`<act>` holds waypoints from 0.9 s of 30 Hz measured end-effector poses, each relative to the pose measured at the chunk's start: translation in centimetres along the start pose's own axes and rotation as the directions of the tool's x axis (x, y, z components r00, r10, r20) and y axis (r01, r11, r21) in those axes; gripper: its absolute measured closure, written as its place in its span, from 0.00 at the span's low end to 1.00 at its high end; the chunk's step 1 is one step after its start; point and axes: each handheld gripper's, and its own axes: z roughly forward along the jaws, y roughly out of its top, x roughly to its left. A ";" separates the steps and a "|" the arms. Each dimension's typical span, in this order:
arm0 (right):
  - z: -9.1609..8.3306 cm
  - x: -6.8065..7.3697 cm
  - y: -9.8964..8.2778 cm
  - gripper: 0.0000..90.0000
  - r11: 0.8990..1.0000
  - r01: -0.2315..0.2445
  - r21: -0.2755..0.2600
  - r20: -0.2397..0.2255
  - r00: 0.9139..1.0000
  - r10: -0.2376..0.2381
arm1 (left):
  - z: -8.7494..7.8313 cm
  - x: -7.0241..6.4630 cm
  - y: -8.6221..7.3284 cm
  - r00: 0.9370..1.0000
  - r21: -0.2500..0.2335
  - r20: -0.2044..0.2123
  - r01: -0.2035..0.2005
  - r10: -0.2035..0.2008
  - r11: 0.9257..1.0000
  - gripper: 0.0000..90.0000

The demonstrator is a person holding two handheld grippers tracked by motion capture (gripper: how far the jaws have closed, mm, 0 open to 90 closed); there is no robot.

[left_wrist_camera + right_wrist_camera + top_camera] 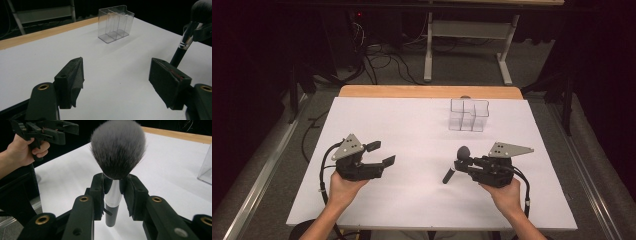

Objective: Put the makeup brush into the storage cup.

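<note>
R gripper (pixel 113 195) clamps makeup brush (pixel 117 152) at ferrule, above table; L gripper (pixel 116 80) released, empty. We flag risk: tilted brush could snag clear organizer (pixel 468 115) rim and tip it.

High view looks down from above the person's side; both gripper views skim close over the tabletop (pixel 412 200), sharing the clear organizer (pixel 115 23).

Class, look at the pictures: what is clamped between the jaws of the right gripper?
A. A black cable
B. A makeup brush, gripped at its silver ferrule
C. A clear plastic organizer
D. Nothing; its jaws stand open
B: in the right gripper view the right gripper presses both pads on the silver ferrule of the makeup brush.
</note>
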 end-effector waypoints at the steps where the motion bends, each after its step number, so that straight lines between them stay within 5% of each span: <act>1: 0.0 -0.1 0.1 0.80 1.000 0.006 0.000 0.001 1.000 -0.006 | -0.1 0.1 -0.1 1.000 -0.002 -0.004 0.003 -0.003 1.000 0.32; 8: -0.5 -0.1 0.4 0.80 1.000 0.016 0.007 0.025 1.000 -0.016 | -0.2 1.1 -1.2 0.999 0.002 -0.040 0.035 -0.035 0.999 0.31; 13: -1.0 0.1 0.8 0.80 0.999 0.037 0.010 0.033 0.999 -0.037 | -0.2 2.1 -1.9 0.993 -0.018 -0.037 0.115 -0.115 0.993 0.31; 22: -1.9 -0.3 0.9 0.80 1.000 0.026 0.000 0.052 0.998 -0.026 | 0.0 2.7 -2.9 0.990 -0.015 -0.082 0.118 -0.119 0.993 0.30; 27: -2.1 -0.5 1.2 0.80 0.999 0.035 -0.005 0.056 0.998 -0.034 | 0.4 3.1 -3.4 0.982 0.002 -0.150 0.115 -0.113 0.993 0.30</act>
